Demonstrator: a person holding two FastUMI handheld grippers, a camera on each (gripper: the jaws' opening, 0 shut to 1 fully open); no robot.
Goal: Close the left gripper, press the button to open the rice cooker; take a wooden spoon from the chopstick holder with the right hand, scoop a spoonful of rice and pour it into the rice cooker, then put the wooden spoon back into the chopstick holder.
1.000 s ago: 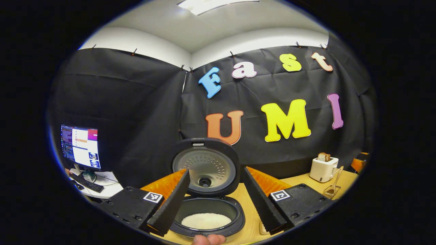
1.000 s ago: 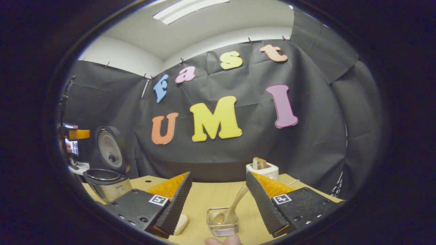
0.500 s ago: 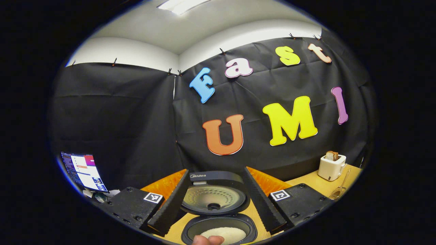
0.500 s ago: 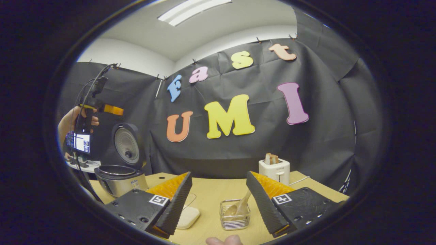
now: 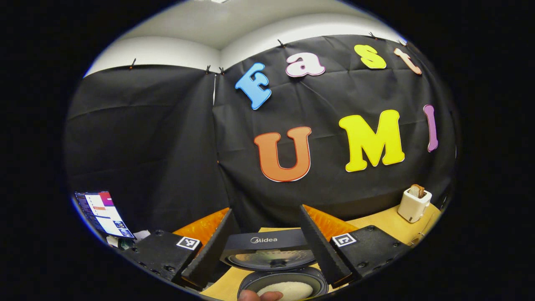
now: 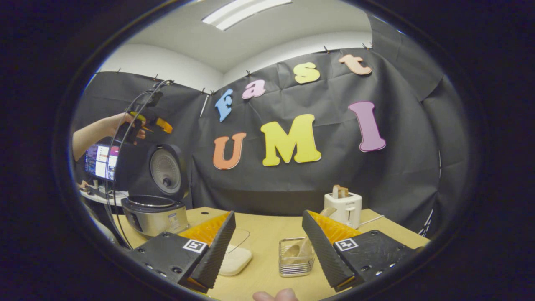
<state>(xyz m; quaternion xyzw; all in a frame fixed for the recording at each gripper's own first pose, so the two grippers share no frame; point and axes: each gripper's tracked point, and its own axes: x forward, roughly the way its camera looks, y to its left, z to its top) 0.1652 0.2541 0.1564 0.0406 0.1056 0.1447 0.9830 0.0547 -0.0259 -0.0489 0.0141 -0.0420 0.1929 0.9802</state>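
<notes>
The rice cooker (image 6: 156, 209) was seen at the table's (image 6: 267, 267) left end with its lid raised and white rice (image 5: 285, 289) already in the pot. The wooden spoon (image 6: 299, 248) was back in the chopstick holder (image 6: 296, 257), and the task was judged all but complete. The right gripper (image 6: 267, 251) was held wide and empty before the holder; the left gripper (image 5: 265, 244), equally wide, was held above the cooker.

The left gripper (image 5: 267, 246) is open, held up high by a hand (image 6: 125, 125) with the arm stretched out. The right gripper (image 6: 267, 251) is open too, held low.
</notes>
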